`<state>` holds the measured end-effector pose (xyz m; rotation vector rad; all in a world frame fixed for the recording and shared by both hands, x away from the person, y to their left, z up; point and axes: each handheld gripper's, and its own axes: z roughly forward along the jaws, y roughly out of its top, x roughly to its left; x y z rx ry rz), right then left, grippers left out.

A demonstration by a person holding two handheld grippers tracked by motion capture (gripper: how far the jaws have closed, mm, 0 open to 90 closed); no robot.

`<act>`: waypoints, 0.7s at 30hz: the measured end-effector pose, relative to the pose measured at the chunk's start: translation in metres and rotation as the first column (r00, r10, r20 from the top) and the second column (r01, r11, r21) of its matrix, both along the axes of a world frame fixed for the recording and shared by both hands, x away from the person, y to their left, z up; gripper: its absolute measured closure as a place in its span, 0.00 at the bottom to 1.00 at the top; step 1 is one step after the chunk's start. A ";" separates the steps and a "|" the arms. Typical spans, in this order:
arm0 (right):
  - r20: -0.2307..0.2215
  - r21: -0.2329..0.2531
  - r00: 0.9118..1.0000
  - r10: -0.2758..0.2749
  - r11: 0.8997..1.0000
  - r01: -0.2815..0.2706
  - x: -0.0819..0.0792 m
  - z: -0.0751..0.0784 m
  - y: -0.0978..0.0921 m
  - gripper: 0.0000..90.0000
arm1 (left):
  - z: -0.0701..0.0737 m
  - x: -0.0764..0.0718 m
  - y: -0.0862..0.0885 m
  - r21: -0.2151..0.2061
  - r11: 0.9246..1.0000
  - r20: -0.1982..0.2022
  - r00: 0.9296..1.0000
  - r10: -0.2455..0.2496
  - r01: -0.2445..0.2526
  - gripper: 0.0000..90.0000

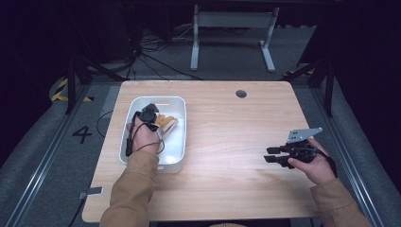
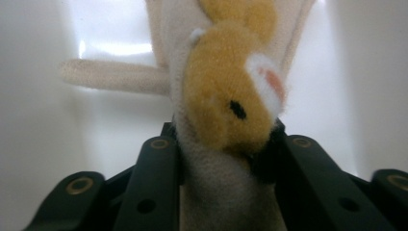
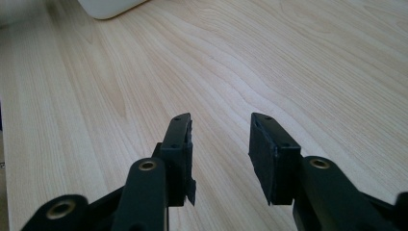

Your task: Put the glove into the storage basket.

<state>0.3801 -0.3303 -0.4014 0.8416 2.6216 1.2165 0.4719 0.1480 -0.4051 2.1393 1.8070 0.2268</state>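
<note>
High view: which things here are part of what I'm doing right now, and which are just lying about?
In the job:
- plush toy, yellow and cream, clamped by the left hand-held gripper
- white tub holding the toy

Lying about:
- right hand-held gripper, open over bare table, holding nothing
- round hole in the tabletop
- metal frame and cables on the floor beyond

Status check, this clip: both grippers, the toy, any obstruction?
Left gripper shut on plush toy inside white bin. Right gripper open, empty, above bare table. No obstruction seen.
</note>
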 end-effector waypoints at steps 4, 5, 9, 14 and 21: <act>-0.002 0.002 1.000 -0.001 1.000 0.001 0.000 0.000 0.001 0.67 | -0.003 0.000 -0.001 0.025 1.000 -0.015 1.000 0.008 -0.008 0.47; -0.002 0.002 1.000 -0.002 1.000 0.002 0.000 0.000 0.001 0.67 | -0.004 0.000 -0.001 0.038 0.999 -0.014 1.000 0.010 -0.010 0.39; 0.002 0.010 1.000 -0.003 1.000 0.003 0.000 0.000 0.001 0.65 | -0.002 0.000 0.002 0.023 1.000 -0.018 1.000 -0.004 0.004 0.29; -0.002 0.018 1.000 -0.006 1.000 0.006 0.000 0.001 0.001 0.65 | 0.008 -0.003 0.005 0.013 1.000 0.037 0.999 -0.001 0.000 0.21; -0.002 0.018 1.000 0.000 1.000 0.000 0.002 0.001 0.003 0.64 | 0.025 -0.010 0.007 0.001 1.000 0.073 0.997 -0.011 0.011 0.21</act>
